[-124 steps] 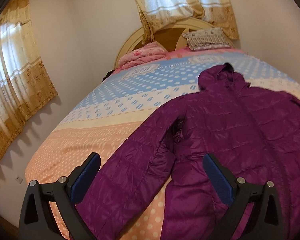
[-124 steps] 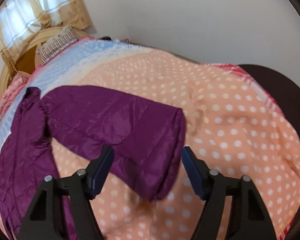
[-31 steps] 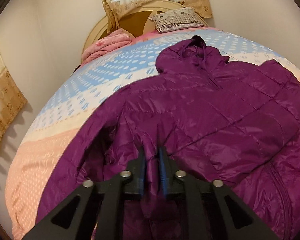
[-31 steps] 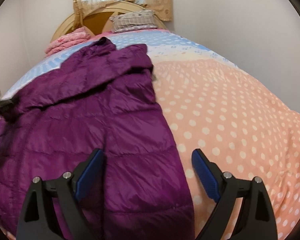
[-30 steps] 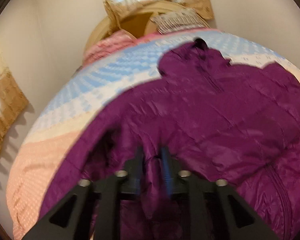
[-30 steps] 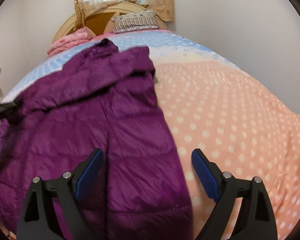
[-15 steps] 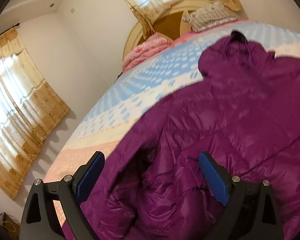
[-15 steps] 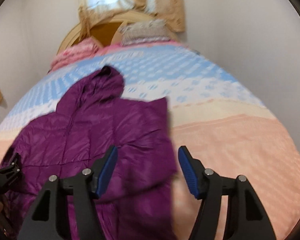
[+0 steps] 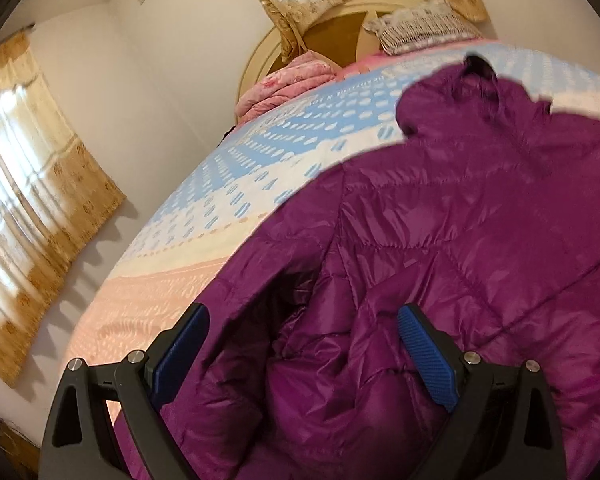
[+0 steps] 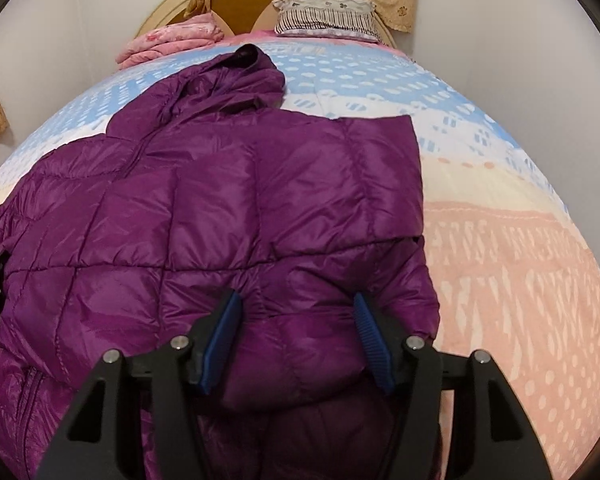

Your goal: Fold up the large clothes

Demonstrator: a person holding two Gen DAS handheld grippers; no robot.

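Dotted bedspread [image 10: 500, 184] under one purple jacket [image 10: 228, 208], two spread tools [image 9: 300, 344] [image 10: 296, 320]

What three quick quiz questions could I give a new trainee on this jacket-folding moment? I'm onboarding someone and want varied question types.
1. True or false: the left claw is clamped on the purple jacket.
2. Multiple choice: the sleeve on the right claw's side lies A) stretched out over the bedspread, B) folded across the jacket's body, C) hanging off the bed.
3. Fill in: the jacket's hood points toward the ____ end of the bed.

Key: 1 false, both claws stand open above the fabric; 2 B; 3 pillow.
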